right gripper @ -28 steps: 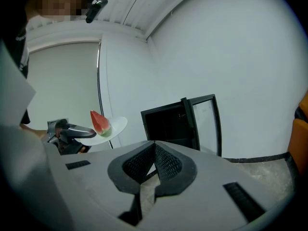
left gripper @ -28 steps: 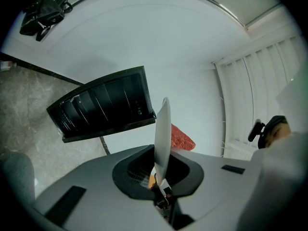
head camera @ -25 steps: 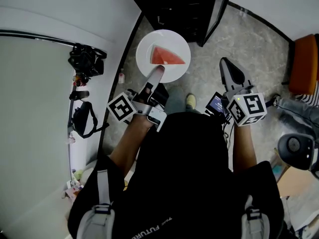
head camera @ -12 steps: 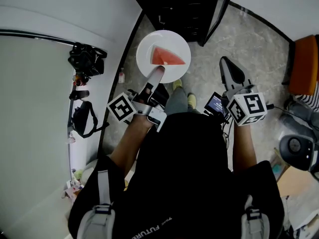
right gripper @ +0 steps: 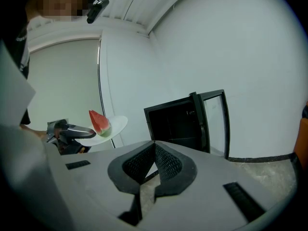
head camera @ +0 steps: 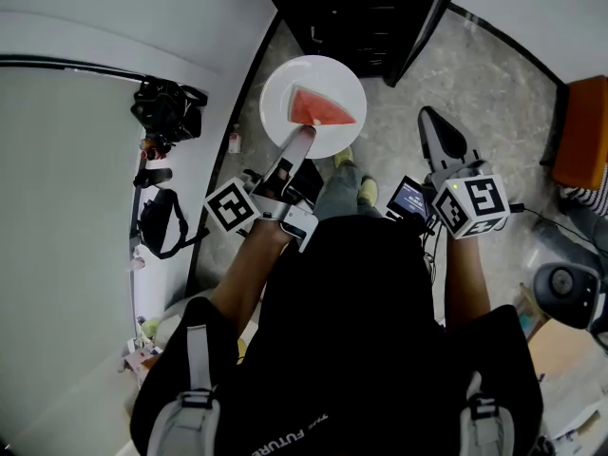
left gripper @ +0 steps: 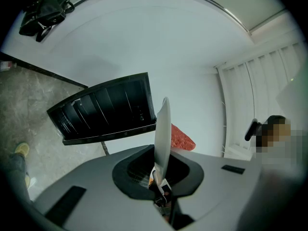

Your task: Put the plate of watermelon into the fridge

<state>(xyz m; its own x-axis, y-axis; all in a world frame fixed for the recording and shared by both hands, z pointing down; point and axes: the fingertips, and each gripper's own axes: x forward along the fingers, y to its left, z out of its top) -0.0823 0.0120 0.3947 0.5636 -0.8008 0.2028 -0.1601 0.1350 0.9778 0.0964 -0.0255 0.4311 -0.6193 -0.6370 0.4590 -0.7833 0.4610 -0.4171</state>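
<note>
A white plate (head camera: 326, 78) carries a red wedge of watermelon (head camera: 319, 107). My left gripper (head camera: 302, 137) is shut on the plate's near rim and holds it level above the floor. In the left gripper view the plate (left gripper: 161, 129) stands edge-on between the jaws, with the watermelon (left gripper: 182, 138) behind it. The black fridge (head camera: 366, 12) stands ahead with its door (head camera: 426, 22) open. My right gripper (head camera: 433, 133) is shut and holds nothing, to the right of the plate. The right gripper view shows its jaws closed tip to tip, with the plate (right gripper: 111, 127) and the fridge (right gripper: 180, 121) beyond.
A white wall (head camera: 114, 12) runs along the left. A black camera and strap (head camera: 163, 112) lie on a pale surface at left. An orange seat (head camera: 581, 131) stands at the right. A small bottle (head camera: 234, 141) sits on the stone floor (head camera: 484, 84). The person's shoes (head camera: 366, 192) show below the plate.
The person has stepped a little toward the fridge, a foot swinging forward under the plate. The plate stays in the left gripper's hold.
</note>
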